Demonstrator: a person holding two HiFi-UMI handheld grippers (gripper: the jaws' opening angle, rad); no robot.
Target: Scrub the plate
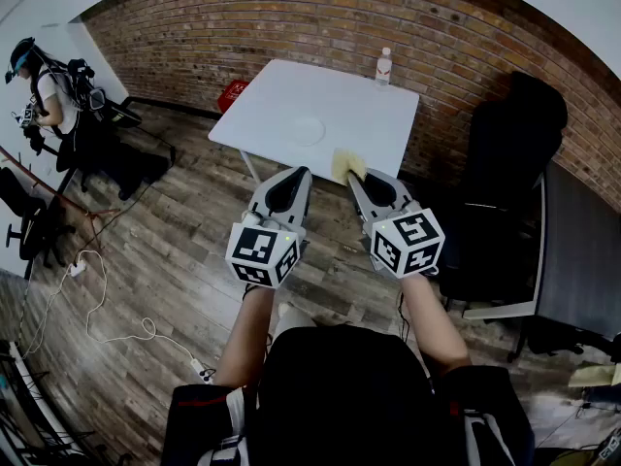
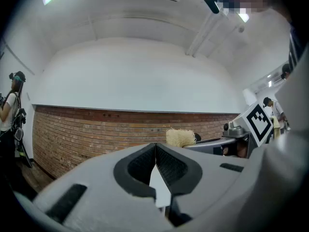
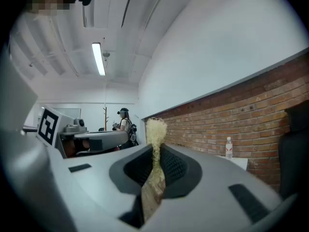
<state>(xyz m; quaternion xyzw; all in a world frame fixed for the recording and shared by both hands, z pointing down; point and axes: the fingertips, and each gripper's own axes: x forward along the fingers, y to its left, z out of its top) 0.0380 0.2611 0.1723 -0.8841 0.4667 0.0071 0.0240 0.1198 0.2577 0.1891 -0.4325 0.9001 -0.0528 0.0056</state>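
A white plate [image 1: 307, 130] lies near the middle of the white table [image 1: 272, 105], hard to tell from the tabletop. Both grippers are held level in front of the person, short of the table's near edge. My right gripper [image 1: 355, 178] is shut on a yellow scrub sponge [image 1: 347, 163], which sticks up between the jaws [image 3: 155, 129]. My left gripper [image 1: 297, 173] is shut with nothing in it, its pads meeting [image 2: 155, 149]. The sponge [image 2: 180, 137] also shows in the left gripper view, off to the right.
A water bottle [image 1: 385, 64] stands at the table's far edge by the brick wall [image 1: 291, 17]. A red item [image 1: 231, 93] sits left of the table. A black chair [image 1: 505, 163] and a dark desk [image 1: 582, 250] are to the right. A person [image 1: 39, 85] stands far left; cables [image 1: 97, 309] lie across the floor.
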